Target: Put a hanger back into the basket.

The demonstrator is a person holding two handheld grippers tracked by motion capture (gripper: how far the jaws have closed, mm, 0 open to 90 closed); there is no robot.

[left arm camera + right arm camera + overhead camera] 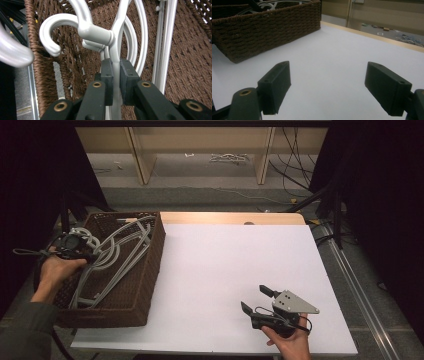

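White hanger [117, 37] clamped between left tongs [116, 75] inside wicker basket [150, 270]; right tongs [256, 299] wide open, well apart.

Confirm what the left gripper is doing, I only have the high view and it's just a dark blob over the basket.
Observer: The left gripper is shut on a white hanger, pinching its neck just below the hook.
Operator: Is that hanger free of the others?
Observer: Can't tell. A second hook sits right beside it, and more white loops lie behind it against the basket weave.
Operator: Right gripper ready to help?
Observer: The right gripper is open, nothing between its jaws, pointed across the white table toward the basket's side wall.
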